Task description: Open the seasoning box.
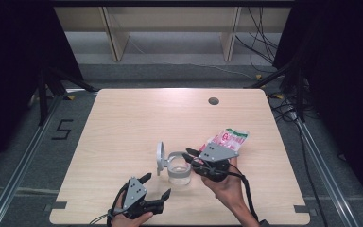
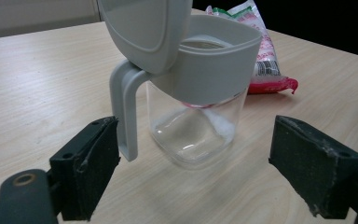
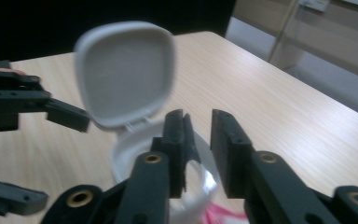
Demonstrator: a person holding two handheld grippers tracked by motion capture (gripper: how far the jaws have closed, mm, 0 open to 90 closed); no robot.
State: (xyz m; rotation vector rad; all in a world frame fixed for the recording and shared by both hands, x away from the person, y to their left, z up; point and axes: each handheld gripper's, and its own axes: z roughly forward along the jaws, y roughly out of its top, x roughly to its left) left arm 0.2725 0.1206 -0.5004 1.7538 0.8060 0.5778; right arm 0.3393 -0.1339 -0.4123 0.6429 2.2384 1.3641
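Right gripper [image 1: 192, 155] hovers over the open jar [image 1: 178, 173], jaws slightly parted, empty.
Left gripper [image 1: 157, 185], spread wide, faces the jar; hinged grey lid [image 1: 160, 158] stands upright, snack packet [image 1: 230, 138] beyond.

Even overhead light, soft shadows; the right gripper view is motion-blurred.

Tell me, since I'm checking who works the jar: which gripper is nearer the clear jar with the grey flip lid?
Right. The right gripper hovers at the jar rim, jaws slightly apart, nothing between. The left gripper sits nearer the person, open, short of it.
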